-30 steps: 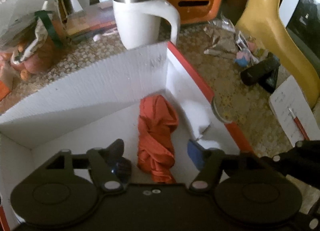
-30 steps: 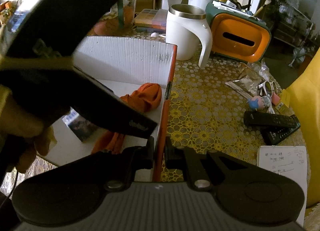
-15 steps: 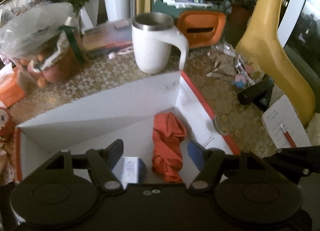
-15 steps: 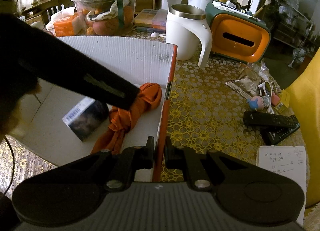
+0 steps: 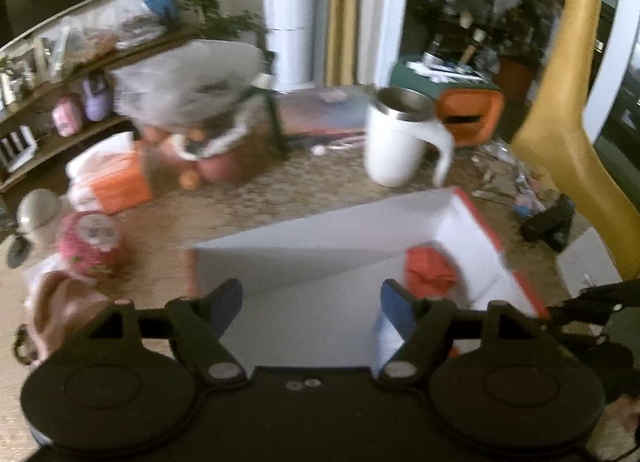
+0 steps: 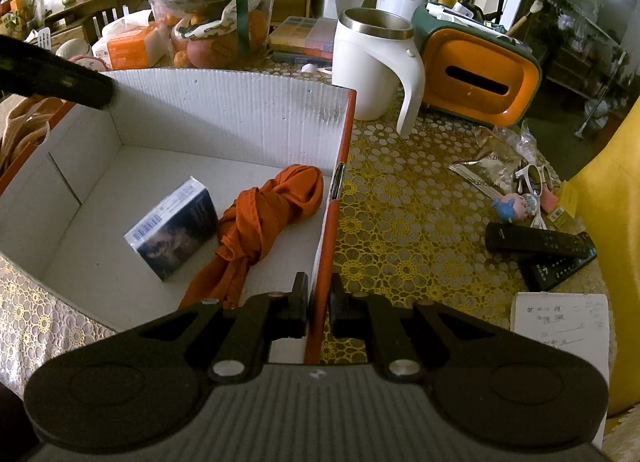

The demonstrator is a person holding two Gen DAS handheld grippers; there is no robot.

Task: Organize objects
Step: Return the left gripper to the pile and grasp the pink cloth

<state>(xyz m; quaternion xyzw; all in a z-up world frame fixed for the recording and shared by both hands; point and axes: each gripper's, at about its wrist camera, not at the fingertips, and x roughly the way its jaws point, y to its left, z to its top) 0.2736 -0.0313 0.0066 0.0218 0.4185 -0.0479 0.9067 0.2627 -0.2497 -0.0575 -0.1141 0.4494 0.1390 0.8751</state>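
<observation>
A white cardboard box [image 6: 240, 101] with orange edges lies open on the table. Inside it are a knotted orange cloth [image 6: 272, 213] and a small dark pack with a barcode [image 6: 176, 229]. My right gripper [image 6: 320, 294] is shut on the box's right wall, one finger inside and one outside. My left gripper [image 5: 310, 298] hovers above the near part of the box [image 5: 320, 246], its jaws opening with nothing between them. That view is blurred, and the orange cloth [image 5: 430, 270] shows just beyond its right finger. Part of the left gripper's black body [image 6: 56, 81] crosses the upper left of the right wrist view.
Behind the box stand a white mug [image 6: 372, 65], an orange and green tissue holder [image 6: 476, 77] and a bag of fruit [image 6: 216, 21]. To the right lie two black remotes [image 6: 540, 246], a notepad [image 6: 560, 326], a snack packet [image 6: 492, 165] and a yellow chair [image 6: 608, 221].
My left gripper has risen and drawn back to the left out of the box, leaving the dark pack uncovered on the box floor. The right gripper has kept still on the wall.
</observation>
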